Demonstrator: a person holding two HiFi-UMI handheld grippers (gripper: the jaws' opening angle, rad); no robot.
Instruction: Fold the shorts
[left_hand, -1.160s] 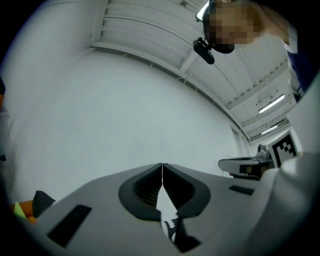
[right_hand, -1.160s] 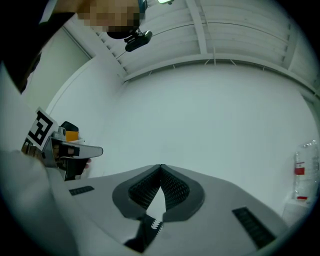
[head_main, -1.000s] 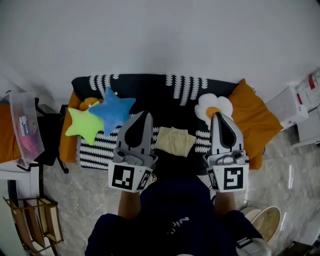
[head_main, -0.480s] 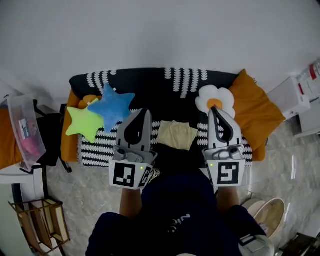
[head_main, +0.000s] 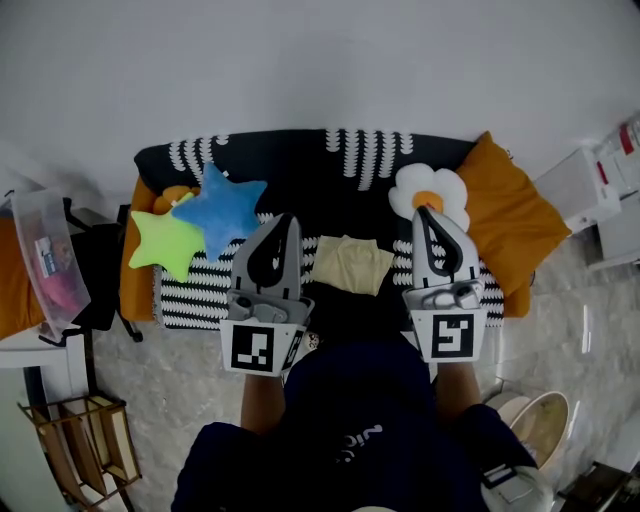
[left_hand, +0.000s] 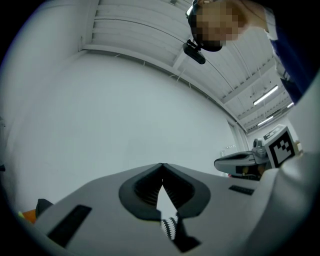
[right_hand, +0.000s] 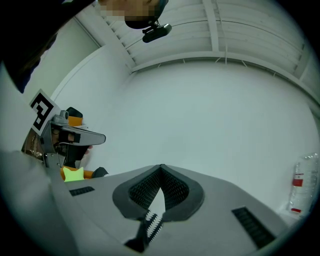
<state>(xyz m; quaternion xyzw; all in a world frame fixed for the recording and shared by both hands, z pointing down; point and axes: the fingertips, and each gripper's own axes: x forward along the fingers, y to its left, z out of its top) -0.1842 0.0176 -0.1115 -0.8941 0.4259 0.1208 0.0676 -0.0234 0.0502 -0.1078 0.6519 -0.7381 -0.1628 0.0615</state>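
Little has changed over the last second. The right gripper (head_main: 421, 214) has sunk slightly, the left gripper (head_main: 291, 222) holds its place, and both sets of fingers stay together, empty. The pale yellow shorts (head_main: 350, 264) lie untouched as a compact packet on the striped blanket (head_main: 195, 300), between the 2 grippers. The folding looks finished.

light: bright, even | shadows: soft | focus: sharp | edges: fisheye bend, dark corners in gripper views
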